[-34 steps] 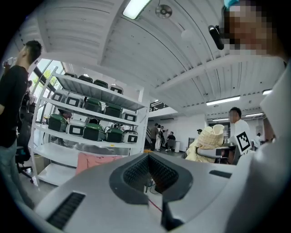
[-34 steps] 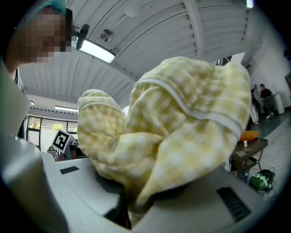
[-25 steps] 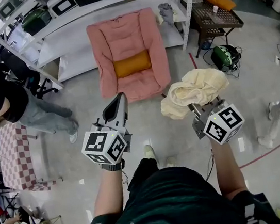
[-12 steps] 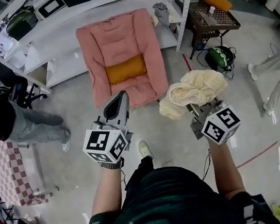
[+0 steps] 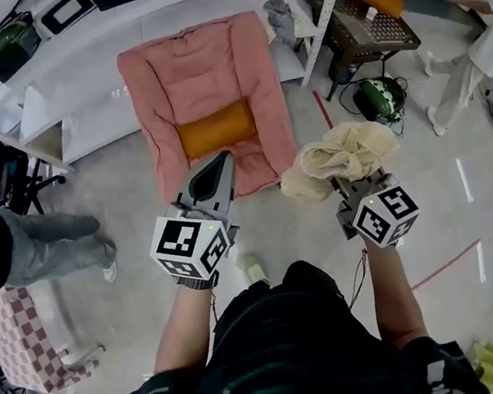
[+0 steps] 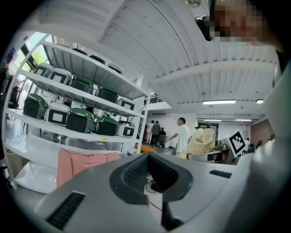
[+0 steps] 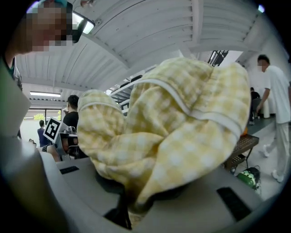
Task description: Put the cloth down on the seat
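1. While I carry the cloth [image 5: 343, 154] across the room, the right gripper [image 5: 344, 184] has its jaws clamped on a bunch of it near the bottom, and the rest puffs up above them
2. I think the step in hand is the carrying. The cloth is up in the air, in front of the seat [image 5: 201, 79] and off to its right side, and it does not touch it
3. The left gripper [image 5: 219, 162] has its jaws pressed together with nothing in them. In the head view its tip shows over the front edge of the seat
4. For the next move, I think I must bring the right gripper forward and over to the left until the cloth hangs above the pink pad. Then I go lower and let the jaws open. An orange cushion [image 5: 215, 129] lies across the middle of the seat, so the cloth may land on or beside it
5. The cloth is soft, with yellow and white checks and a white band along one edge. It is scrunched into a big puffy ball with many folds. I think it will flop and spread out when I let go
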Motion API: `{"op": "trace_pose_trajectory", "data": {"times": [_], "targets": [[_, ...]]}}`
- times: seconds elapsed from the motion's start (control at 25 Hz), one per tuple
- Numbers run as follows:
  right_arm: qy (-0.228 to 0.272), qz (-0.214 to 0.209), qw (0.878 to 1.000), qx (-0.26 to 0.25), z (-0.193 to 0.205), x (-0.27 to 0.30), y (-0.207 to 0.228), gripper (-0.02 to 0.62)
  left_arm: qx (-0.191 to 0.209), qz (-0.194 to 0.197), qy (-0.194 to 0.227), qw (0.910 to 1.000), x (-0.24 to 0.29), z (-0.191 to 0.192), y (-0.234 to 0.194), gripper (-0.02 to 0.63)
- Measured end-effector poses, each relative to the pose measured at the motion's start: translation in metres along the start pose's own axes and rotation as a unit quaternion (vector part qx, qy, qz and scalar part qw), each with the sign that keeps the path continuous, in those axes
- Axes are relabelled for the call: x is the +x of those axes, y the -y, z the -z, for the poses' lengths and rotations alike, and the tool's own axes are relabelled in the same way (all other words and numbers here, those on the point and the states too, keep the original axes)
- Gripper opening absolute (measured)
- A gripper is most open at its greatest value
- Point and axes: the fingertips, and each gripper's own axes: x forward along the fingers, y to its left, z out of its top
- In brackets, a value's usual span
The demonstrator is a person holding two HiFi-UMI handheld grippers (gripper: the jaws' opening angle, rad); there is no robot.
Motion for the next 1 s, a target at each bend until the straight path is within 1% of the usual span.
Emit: {"op": "trace_pose_trajectory", "data": {"times": [0.08,0.16,0.36,0.56,0.68,0.76,0.88,1.0], "targets": [[-0.012,0.005,1.000,-0.001,0.012,0.019,-0.001,0.094,-0.004,0.002,-0.008,1.0000,0.002,0.008,-0.018,0.005],[-0.024,0.004,1.000,-0.003,0.015,0.034,0.003,0.094,-0.010,-0.001,-0.013,0.9999,0.007,0.011,-0.030,0.005],[-0.034,0.010,0.999,-0.007,0.003,0.062,0.053,0.094,-0.018,-0.001,-0.019,0.9997,0.060,0.010,-0.041,0.005],[-0.047,-0.011,0.999,-0.008,0.000,0.114,0.103,0.094,-0.026,-0.018,-0.006,0.9995,0.117,0.007,-0.073,0.005],[-0.058,-0.023,0.998,-0.033,-0.002,0.150,0.134,0.094,-0.025,-0.022,0.001,0.9994,0.158,0.007,-0.092,0.005],[-0.076,-0.033,0.995,-0.049,0.002,0.173,0.153,0.094,-0.028,-0.030,-0.003,0.9991,0.181,0.013,-0.105,0.005],[-0.112,-0.052,0.989,-0.079,0.018,0.213,0.187,0.094,-0.042,-0.048,-0.013,0.9979,0.221,0.030,-0.128,0.005],[-0.147,-0.070,0.980,-0.112,0.037,0.251,0.225,0.094,-0.051,-0.059,-0.026,0.9966,0.264,0.049,-0.147,0.005]]}}
